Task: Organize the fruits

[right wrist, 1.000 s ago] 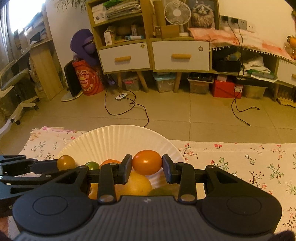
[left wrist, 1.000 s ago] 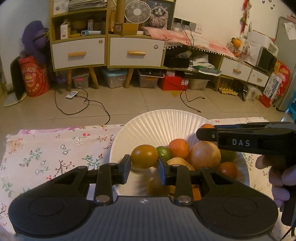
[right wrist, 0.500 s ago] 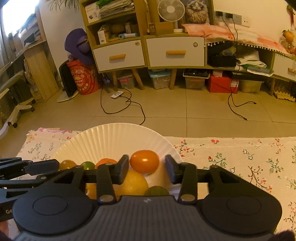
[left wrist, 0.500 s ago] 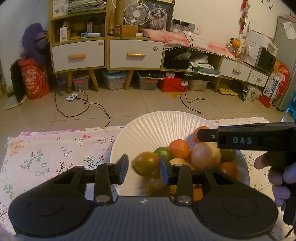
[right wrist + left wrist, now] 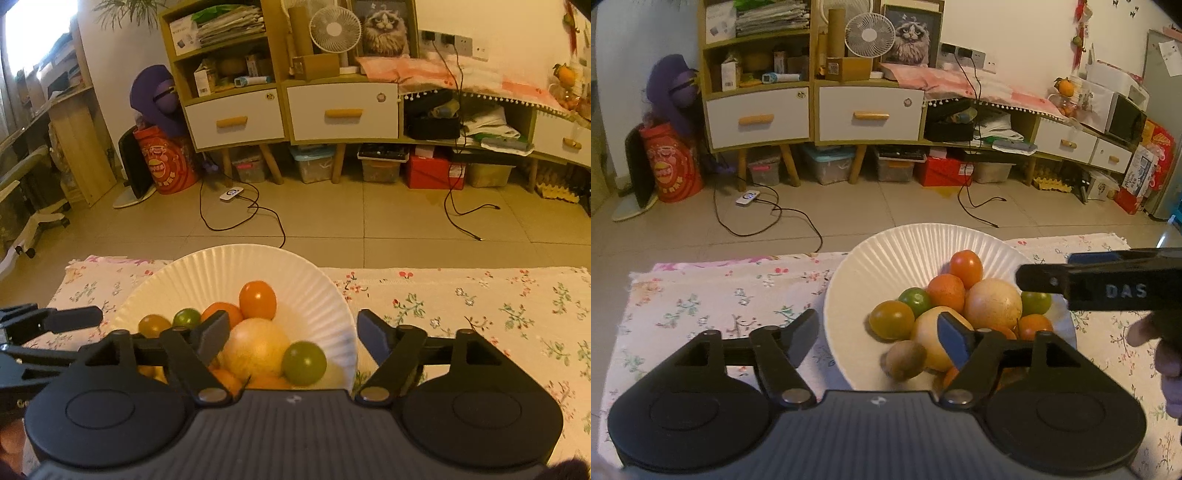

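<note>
The floral tablecloth [image 5: 480,306] looks bare of fruit; the white paper plate [image 5: 905,251] near its far edge carries the whole pile [image 5: 960,306], so organizing seems nearly done. Both the left gripper [image 5: 877,332] and right gripper [image 5: 291,332] have just been opening, jaws spread, nothing pinched, each crowding the other over the plate

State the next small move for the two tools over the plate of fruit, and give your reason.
Probably lift both clear of the paper plate. The left tool and right tool have just been opening, nothing is gripped, and the olive tomato and orange tomato rest with the other fruit.
</note>
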`<act>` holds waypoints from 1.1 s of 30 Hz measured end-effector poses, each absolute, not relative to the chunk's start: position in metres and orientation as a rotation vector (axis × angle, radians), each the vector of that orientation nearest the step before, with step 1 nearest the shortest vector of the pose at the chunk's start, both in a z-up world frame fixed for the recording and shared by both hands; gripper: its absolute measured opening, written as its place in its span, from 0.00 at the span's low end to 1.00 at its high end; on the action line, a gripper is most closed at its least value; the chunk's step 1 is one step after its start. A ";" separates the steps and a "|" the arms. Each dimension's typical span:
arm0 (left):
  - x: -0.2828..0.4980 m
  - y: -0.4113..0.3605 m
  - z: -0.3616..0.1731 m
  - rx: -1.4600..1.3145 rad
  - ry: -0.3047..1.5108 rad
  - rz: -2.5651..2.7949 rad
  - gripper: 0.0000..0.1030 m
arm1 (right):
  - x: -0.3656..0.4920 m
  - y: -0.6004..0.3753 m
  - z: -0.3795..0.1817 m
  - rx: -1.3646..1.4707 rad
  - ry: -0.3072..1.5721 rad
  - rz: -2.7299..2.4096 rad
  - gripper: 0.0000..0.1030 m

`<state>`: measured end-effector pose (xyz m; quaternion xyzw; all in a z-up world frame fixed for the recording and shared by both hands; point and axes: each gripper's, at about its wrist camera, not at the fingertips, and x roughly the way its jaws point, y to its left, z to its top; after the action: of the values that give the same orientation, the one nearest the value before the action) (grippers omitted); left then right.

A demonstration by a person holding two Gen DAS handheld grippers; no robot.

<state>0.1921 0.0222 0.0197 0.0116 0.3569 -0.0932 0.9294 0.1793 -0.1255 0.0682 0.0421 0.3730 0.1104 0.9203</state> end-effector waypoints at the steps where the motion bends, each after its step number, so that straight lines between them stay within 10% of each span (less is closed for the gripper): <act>1: 0.190 0.023 0.022 0.026 0.729 -0.185 0.65 | 0.177 -0.127 0.070 0.089 0.765 0.227 0.75; 33: 0.075 0.032 0.033 -0.044 0.873 -0.073 0.87 | 0.064 -0.136 0.089 0.079 0.825 0.100 0.94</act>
<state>0.0755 0.0317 0.0328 -0.0212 0.4226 -0.0353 0.9054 0.0639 -0.1357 0.0895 0.0383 0.4004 0.0488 0.9142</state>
